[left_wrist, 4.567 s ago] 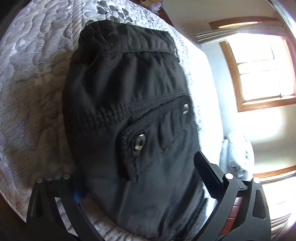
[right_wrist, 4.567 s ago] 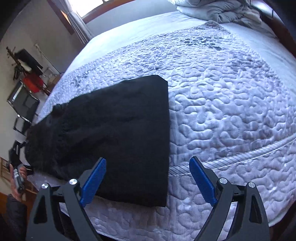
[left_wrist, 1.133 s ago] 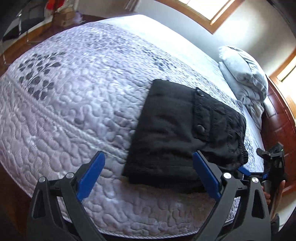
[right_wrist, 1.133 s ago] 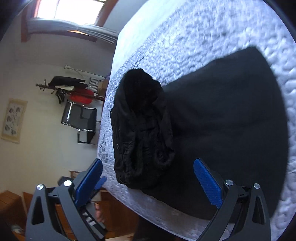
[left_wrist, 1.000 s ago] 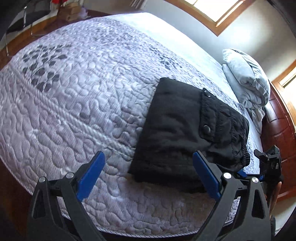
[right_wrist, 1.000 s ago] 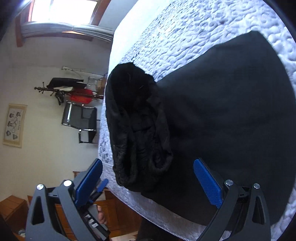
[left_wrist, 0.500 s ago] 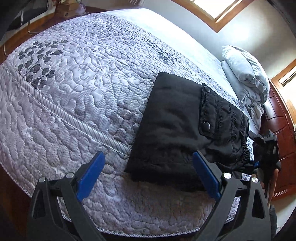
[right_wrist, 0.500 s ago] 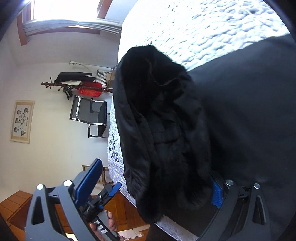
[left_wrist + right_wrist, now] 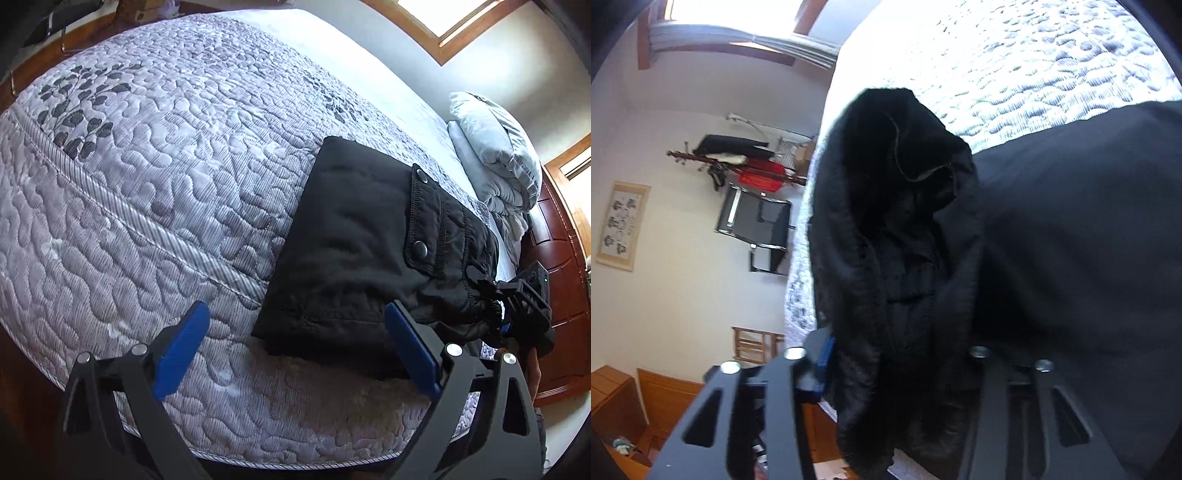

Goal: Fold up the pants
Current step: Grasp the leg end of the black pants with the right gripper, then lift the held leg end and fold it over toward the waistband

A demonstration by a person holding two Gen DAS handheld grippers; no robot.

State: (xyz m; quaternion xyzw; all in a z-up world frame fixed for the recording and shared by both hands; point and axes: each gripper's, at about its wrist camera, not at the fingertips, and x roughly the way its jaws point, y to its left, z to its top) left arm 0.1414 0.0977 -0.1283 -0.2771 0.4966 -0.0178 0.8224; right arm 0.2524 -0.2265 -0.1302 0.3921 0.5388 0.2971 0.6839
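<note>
Black pants (image 9: pixel 354 236) lie folded on the quilted bed (image 9: pixel 147 177), near its front edge, snap pocket flap up. My left gripper (image 9: pixel 295 343) is open and empty, just in front of the fold's near left corner. My right gripper (image 9: pixel 517 306) shows at the pants' waistband end in the left wrist view. In the right wrist view the bunched waistband (image 9: pixel 897 258) fills the space between the fingers, and my right gripper (image 9: pixel 897 369) is shut on it.
A grey pillow and crumpled bedding (image 9: pixel 495 155) lie at the head of the bed. A dark wooden headboard (image 9: pixel 561 258) stands at right. A black chair (image 9: pixel 753 225) and a coat rack (image 9: pixel 738 162) stand by the far wall.
My right gripper moved in onto the waistband end and closed on it. My left gripper stayed open and shifted only slightly.
</note>
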